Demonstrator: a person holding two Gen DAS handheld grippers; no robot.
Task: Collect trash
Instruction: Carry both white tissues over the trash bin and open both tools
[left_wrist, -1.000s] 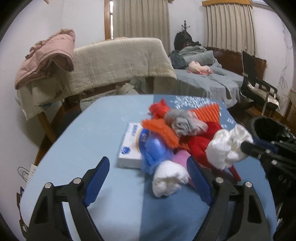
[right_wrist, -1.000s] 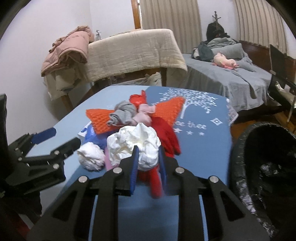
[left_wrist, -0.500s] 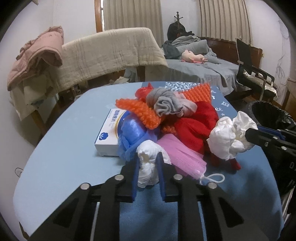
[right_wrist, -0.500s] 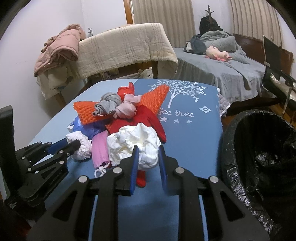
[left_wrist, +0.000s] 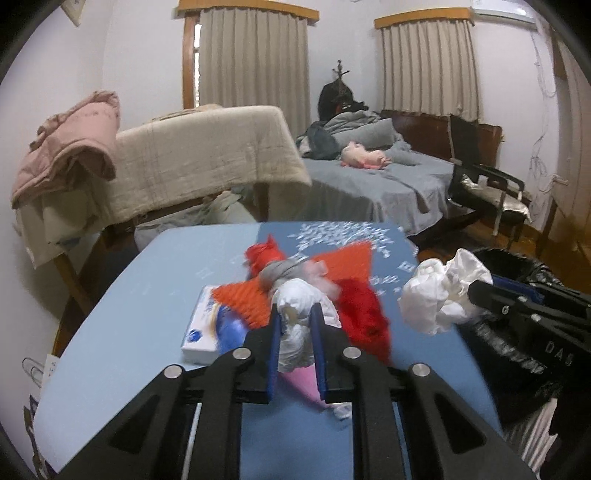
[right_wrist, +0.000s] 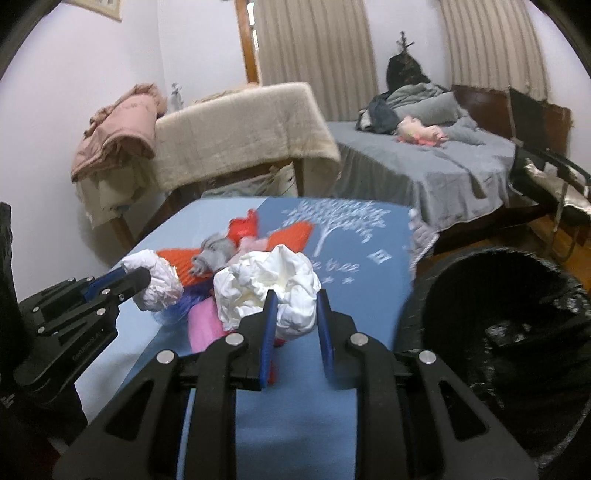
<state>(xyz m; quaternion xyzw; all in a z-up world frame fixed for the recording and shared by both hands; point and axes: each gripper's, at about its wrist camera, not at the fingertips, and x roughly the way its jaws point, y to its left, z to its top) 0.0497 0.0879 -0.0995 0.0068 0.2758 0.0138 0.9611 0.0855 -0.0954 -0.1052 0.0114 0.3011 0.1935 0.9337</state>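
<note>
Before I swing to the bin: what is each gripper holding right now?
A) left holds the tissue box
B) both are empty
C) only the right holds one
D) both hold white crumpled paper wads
D: the left gripper pinches a white paper wad, and the right gripper pinches a larger paper wad.

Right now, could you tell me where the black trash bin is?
The black trash bin stands off the table's right edge, low on the right in both views, just right of the right claw.

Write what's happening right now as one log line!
left hand-held gripper: shut on small paper wad | right hand-held gripper: shut on big paper wad | trash bin: right of table
</note>
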